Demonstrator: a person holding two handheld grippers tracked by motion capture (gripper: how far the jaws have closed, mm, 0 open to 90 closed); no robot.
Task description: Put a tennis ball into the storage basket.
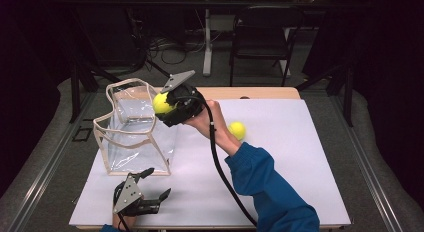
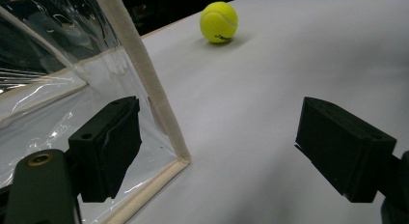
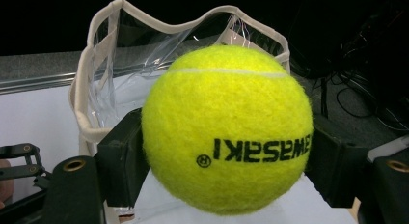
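The right gripper [image 1: 167, 108] clenches a tennis ball [image 3: 226, 130] across its middle, held at the rim of a clear plastic bag [image 1: 135, 137]; the ball looks light, springy and fuzzy, so a hold across its widest part should keep it from slipping; it is bright yellow with black lettering; a second ball [image 1: 237, 130] lies on the white table [image 1: 295, 162]; the left gripper [image 1: 152, 184] rests open beside the bag's floppy, cloth-edged corner.

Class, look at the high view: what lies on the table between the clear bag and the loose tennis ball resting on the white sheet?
The right tongs, shut on a second tennis ball, and the hand holding them cross that stretch above the white sheet, between clear bag and loose tennis ball.
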